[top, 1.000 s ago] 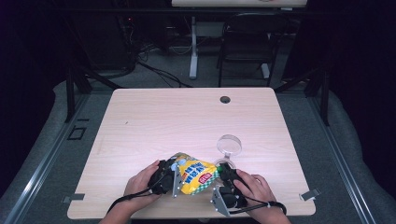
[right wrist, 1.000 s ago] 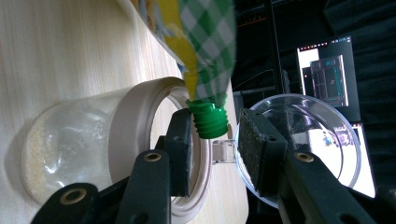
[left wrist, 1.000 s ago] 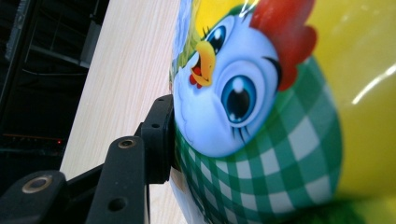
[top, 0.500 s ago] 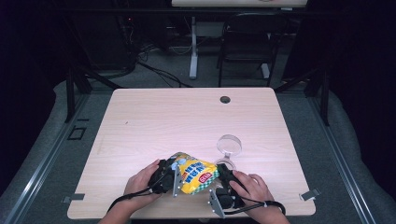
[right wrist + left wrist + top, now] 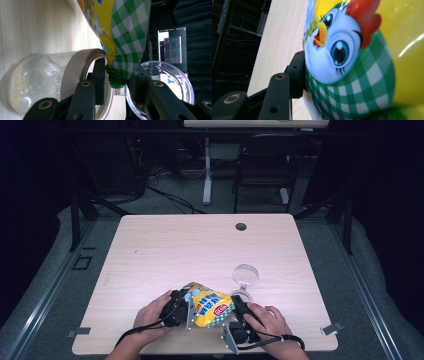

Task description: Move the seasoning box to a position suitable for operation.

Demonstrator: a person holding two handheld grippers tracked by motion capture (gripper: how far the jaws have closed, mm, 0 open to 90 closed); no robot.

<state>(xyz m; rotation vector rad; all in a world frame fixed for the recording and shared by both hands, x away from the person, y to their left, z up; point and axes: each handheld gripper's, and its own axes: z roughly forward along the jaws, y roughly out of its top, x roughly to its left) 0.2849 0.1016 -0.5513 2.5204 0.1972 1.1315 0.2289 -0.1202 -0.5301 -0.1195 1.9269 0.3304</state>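
Observation:
A yellow snack bag with a cartoon chicken and green checks hangs just above the table's front edge, held between both grippers. My left gripper is shut on the bag's left side; one black finger presses its edge and the other is hidden behind the bag. My right gripper is shut on the bag's green bottom corner, and in the high view the right gripper sits at the bag's right end.
An open clear jar with a white rim lies on its side right behind my right gripper; it also appears as the jar beside the bag. Its clear round lid rests farther back. A cable hole marks the far edge.

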